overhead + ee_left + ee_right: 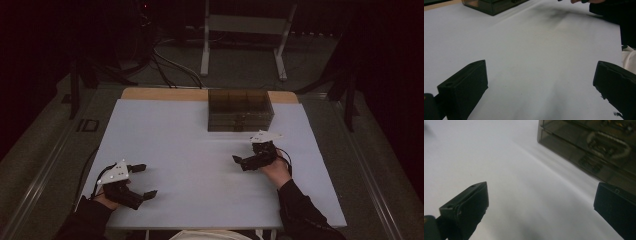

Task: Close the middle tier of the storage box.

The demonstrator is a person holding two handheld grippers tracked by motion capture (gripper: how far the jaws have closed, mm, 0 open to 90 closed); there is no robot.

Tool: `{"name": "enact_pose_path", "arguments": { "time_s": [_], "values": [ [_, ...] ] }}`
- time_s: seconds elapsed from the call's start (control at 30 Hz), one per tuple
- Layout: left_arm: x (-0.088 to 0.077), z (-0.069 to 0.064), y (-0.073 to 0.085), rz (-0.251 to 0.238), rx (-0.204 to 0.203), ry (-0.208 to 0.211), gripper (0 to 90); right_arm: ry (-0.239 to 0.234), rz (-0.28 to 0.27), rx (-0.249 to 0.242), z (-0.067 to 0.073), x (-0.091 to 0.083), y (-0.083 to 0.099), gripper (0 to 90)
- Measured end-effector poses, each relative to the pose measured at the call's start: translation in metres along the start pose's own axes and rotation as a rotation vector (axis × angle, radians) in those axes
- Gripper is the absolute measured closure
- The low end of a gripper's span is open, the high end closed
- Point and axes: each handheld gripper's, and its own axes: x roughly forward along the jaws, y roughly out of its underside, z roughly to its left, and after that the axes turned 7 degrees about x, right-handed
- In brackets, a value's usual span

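A dark smoked, see-through drawer box [240,110] stands at the back of the white table [190,150], right of centre. My left gripper [147,181] rests near the front left corner, open, with nothing between its jaws. In the left gripper view its fingers [464,91] stand wide apart over bare tabletop, and the box [491,5] lies far off at the top left. My right gripper [246,153] hovers just in front of the box, open and empty. The right gripper view has the box [596,145] close at the upper right, with small items dimly seen inside its drawers.
The table top's wooden back edge [160,93] shows behind the white sheet. A metal frame stand [245,30] and cables [170,67] lie on the dark floor beyond. The person's dark sleeve [614,12] reaches into the left gripper view at top right.
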Motion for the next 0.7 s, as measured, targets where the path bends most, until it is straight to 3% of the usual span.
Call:
{"name": "enact_pose_path", "arguments": {
  "time_s": [0.2, 0.7],
  "values": [
    [0.0, 0.0, 0.0, 0.002, 0.001, 0.001, 1.0, 0.004, 0.008, 0.005, -0.001, -0.011, 0.013, 0.0],
    [0.0, 0.0, 0.0, 0.002, 0.002, 0.001, 1.0, 0.097, 0.048, 0.071, -0.01, -0.042, 0.049, 0.0]
  ]
}}
